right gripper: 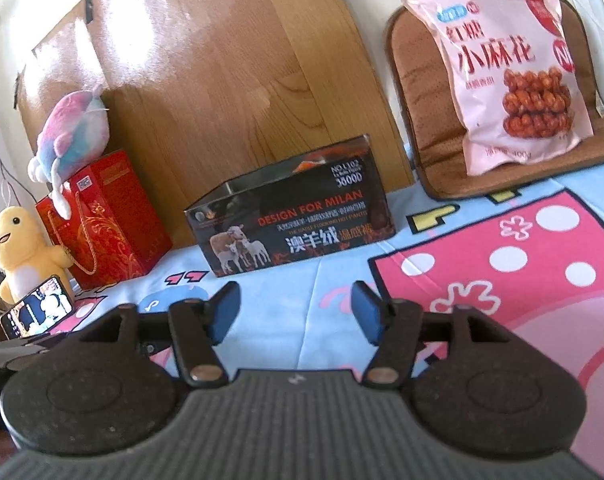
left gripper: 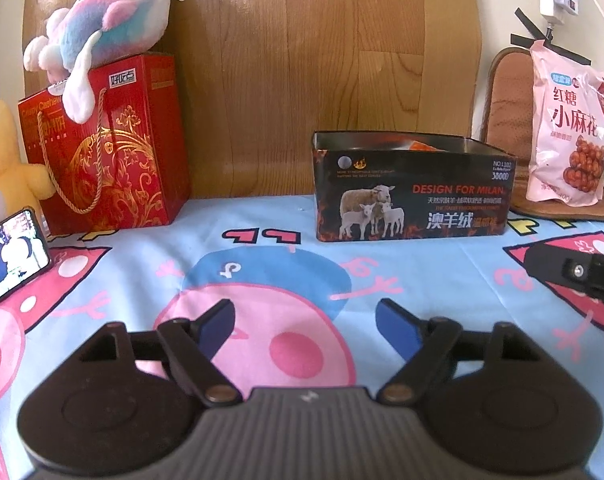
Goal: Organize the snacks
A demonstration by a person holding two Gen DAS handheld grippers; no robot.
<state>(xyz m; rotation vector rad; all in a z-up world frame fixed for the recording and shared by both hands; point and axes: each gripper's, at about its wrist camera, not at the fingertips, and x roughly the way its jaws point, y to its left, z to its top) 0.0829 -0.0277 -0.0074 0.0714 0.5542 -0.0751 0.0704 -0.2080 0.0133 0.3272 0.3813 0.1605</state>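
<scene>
**Both grippers empty over the bedsheet; snacks at the far edge**

Nearest my left camera, the left gripper hangs over the cartoon bedsheet with its blue pads spread wide and only printed cloth between them. My right gripper stands likewise: jaws well apart, holding nothing. One black tip of it shows at the right edge of the left view.

Beyond both, a black tin box printed with sheep sits open-topped on the sheet against a wooden board; something orange shows inside, and I cannot tell what. Right of the box, a pink snack bag leans upright on a brown cushion.

At far left, a red gift bag carries a pink-and-blue plush toy on top. A yellow plush toy stands beside it, with a lit phone propped in front.
</scene>
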